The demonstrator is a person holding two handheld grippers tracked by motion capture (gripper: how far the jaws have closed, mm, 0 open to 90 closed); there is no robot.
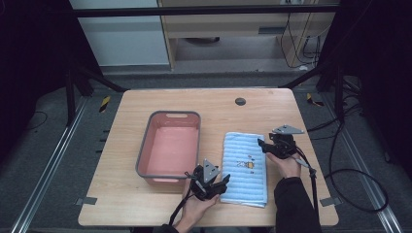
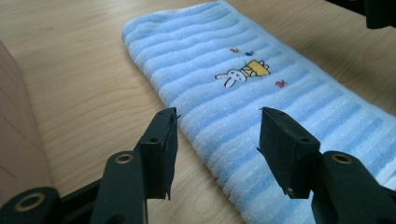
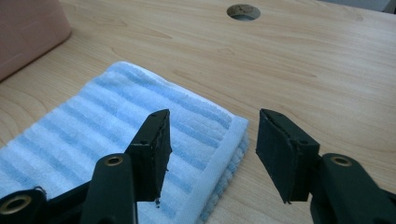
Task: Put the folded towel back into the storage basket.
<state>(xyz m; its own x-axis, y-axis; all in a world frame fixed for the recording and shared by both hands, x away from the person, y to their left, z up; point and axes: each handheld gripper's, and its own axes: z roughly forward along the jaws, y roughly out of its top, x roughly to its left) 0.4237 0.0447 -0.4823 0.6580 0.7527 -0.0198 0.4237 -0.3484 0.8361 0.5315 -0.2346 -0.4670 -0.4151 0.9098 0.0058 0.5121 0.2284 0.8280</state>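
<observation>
Lying folded on the wooden table (image 1: 121, 194) beside the pink basin (image 1: 170, 145), the blue striped towel (image 1: 245, 167) (rabbit motif up) sits between both tools: left gripper (image 2: 217, 135) and right gripper (image 3: 212, 140) hover, jaws wide, gripping nothing, probably straddling opposite edges to lift it.

The table (image 1: 145, 204) is surfaced in pale, smooth, matt wood grain. The towel (image 2: 261, 93) is made of soft, ribbed terry cloth with an embroidered rabbit (image 2: 232, 78). The basin (image 1: 145, 145) looks like smooth plastic, and matt black pads (image 3: 280, 149) are seen on the jaws.
</observation>
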